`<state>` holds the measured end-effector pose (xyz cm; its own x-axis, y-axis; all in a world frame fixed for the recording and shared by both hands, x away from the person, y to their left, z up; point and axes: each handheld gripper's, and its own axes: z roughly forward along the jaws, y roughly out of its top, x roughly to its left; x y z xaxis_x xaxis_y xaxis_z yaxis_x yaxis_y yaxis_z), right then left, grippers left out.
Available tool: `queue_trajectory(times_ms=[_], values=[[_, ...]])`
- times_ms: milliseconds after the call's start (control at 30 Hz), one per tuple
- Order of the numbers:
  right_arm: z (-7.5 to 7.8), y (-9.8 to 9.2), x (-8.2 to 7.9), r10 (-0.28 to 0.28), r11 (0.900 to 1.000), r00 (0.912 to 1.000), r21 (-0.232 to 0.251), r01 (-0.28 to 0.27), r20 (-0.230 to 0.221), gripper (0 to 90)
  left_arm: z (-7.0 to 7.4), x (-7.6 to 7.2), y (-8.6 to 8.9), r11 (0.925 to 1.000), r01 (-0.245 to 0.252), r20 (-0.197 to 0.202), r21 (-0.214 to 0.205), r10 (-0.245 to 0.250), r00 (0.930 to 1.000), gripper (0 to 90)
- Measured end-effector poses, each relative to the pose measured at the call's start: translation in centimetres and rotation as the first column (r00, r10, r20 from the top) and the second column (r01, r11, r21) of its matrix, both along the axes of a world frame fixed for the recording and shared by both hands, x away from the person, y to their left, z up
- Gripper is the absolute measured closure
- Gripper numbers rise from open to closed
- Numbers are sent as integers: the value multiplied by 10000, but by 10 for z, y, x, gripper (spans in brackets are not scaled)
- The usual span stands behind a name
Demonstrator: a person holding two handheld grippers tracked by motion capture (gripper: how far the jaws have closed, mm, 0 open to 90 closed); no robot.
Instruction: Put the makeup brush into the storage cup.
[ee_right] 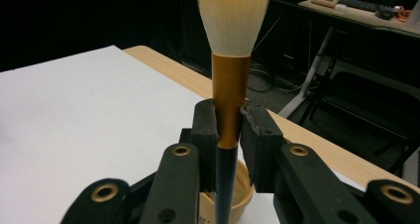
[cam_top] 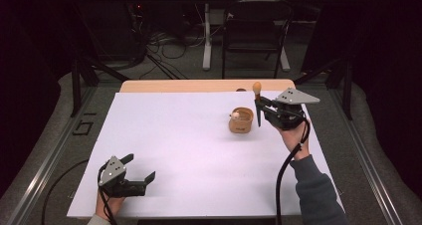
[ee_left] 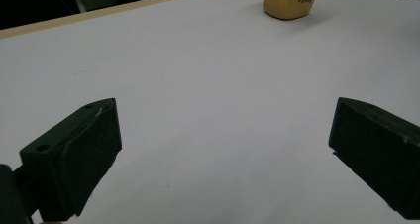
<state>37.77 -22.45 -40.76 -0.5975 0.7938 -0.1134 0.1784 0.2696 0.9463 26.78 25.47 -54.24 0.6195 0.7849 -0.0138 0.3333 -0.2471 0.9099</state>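
Note:
A makeup brush (cam_top: 257, 99) with a pale bristle head, gold ferrule and black handle stands upright, bristles up, in my right gripper (cam_top: 261, 110), which is shut on it. In the right gripper view the jaws clamp the brush (ee_right: 229, 75) at the lower end of the ferrule, with my right gripper (ee_right: 229, 130) above the holder's rim. A tan wooden holder (cam_top: 241, 120) sits on the white sheet just left of that gripper, with a small pale item inside. My left gripper (cam_top: 139, 169) rests open near the front left; its fingers (ee_left: 79, 154) are wide apart over bare sheet, the holder (ee_left: 290, 2) far ahead.
A white sheet (cam_top: 189, 155) covers the wooden table (cam_top: 199, 85), whose far edge shows beyond it. A dark chair (cam_top: 254, 31) and a white desk leg stand behind the table. Cables lie on the floor at the back.

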Motion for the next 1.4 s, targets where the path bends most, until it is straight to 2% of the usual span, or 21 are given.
queue_trajectory(times_ms=[67, 233, 633, 1400], values=[[1, 0, 1, 5, 10000, 10000, 76, -5, 39, 775, 0, 0, 0, 10000, 0, -1, 6, 0, 10000, 0], [2, 1, 2, -131, 9992, 9985, 394, 111, 525, 775, 0, 0, 1, 10000, -49, 0, 23, 49, 10000, 0], [-2, 6, 13, -144, 9951, 9953, 984, 50, 955, 775, 0, 0, -1, 10000, 78, -51, 42, -78, 10000, 0], [-10, 17, 31, 123, 9913, 9946, 1290, -257, 1032, 775, 0, 0, -1, 10000, 77, -38, 24, -77, 10000, 0]])
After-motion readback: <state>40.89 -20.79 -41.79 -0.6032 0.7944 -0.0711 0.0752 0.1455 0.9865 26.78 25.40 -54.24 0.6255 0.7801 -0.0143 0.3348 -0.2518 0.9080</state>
